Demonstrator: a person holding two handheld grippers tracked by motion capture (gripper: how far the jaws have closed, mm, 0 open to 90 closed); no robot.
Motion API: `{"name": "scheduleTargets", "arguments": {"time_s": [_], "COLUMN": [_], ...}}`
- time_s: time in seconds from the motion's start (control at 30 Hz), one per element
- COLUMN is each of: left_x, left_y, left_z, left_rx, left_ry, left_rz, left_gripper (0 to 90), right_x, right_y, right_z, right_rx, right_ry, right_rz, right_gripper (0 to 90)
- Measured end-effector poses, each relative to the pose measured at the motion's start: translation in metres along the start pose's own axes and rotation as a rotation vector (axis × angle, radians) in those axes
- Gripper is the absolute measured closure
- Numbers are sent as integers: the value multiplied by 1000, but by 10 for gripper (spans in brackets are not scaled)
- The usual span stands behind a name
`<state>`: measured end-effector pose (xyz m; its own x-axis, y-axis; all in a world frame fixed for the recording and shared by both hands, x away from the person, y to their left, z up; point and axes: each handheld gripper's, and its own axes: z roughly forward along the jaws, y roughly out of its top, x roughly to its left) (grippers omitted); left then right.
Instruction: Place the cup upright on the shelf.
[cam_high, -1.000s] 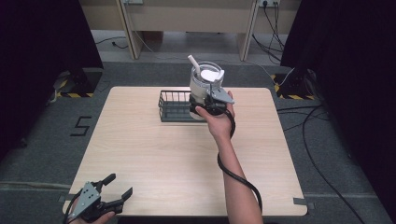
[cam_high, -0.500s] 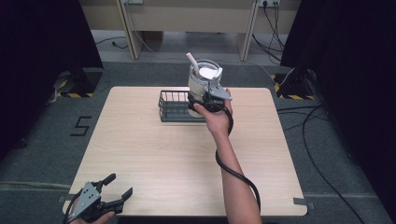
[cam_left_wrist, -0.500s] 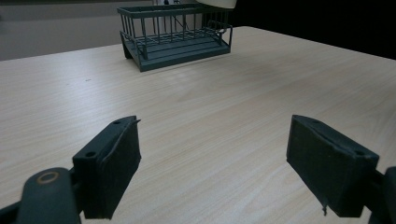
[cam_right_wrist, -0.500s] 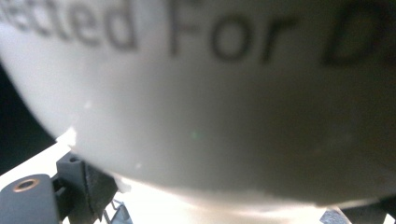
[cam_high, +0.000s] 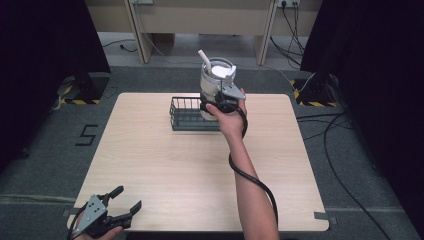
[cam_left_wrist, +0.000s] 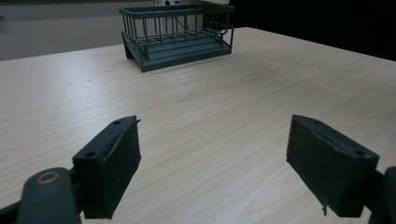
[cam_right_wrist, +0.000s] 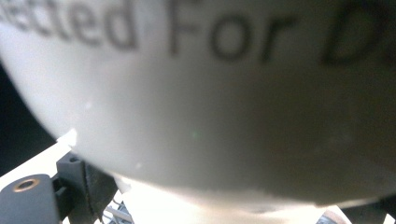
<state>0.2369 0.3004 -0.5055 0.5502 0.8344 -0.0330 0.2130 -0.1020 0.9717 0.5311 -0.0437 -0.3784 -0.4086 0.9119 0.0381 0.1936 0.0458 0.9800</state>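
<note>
**Two hand-held grippers: right one holding a white cup above the wire basket, left one idle**

Two hand-held grippers were in use at the table (cam_high: 150, 165). In the high view, the right hand-held gripper (cam_high: 216, 102) was at the far side of the table, held up over the right end of the dark wire basket (cam_high: 187, 114). Its jaws were clamped on a white cup (cam_high: 214, 80), which stood roughly upright and raised above the basket rather than resting in it. A white stick-like piece, possibly a straw or spoon handle, stuck up from the cup's rim; which one could not be told. The person's right forearm stretched across the table from the near edge, with the black cable looped along it.

In the right gripper view, the cup's white wall (cam_right_wrist: 210, 116) sat hard against the lens, with blurred dark lettering across its upper part. One black jaw touched the cup at lower left; basket wires were faintly visible below.

The left hand-held gripper (cam_high: 125, 201) was at the near left corner of the table, well apart from the basket and the cup. In the left gripper view its jaws (cam_left_wrist: 215, 172) stood wide apart with nothing between them, only bare wood grain. The basket (cam_left_wrist: 177, 35) stood far ahead on the table.
</note>
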Motion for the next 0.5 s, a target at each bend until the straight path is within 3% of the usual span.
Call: {"name": "scheduleTargets", "arguments": {"time_s": [0.5], "left_x": [1], "left_y": [0], "left_z": [-1], "left_rx": [0], "left_ry": [6], "left_rz": [-3], "left_gripper": [171], "right_x": [8], "right_y": [6], "right_z": [17], "right_rx": [4], "right_ry": [10], "right_rz": [16], "right_gripper": [103]}}
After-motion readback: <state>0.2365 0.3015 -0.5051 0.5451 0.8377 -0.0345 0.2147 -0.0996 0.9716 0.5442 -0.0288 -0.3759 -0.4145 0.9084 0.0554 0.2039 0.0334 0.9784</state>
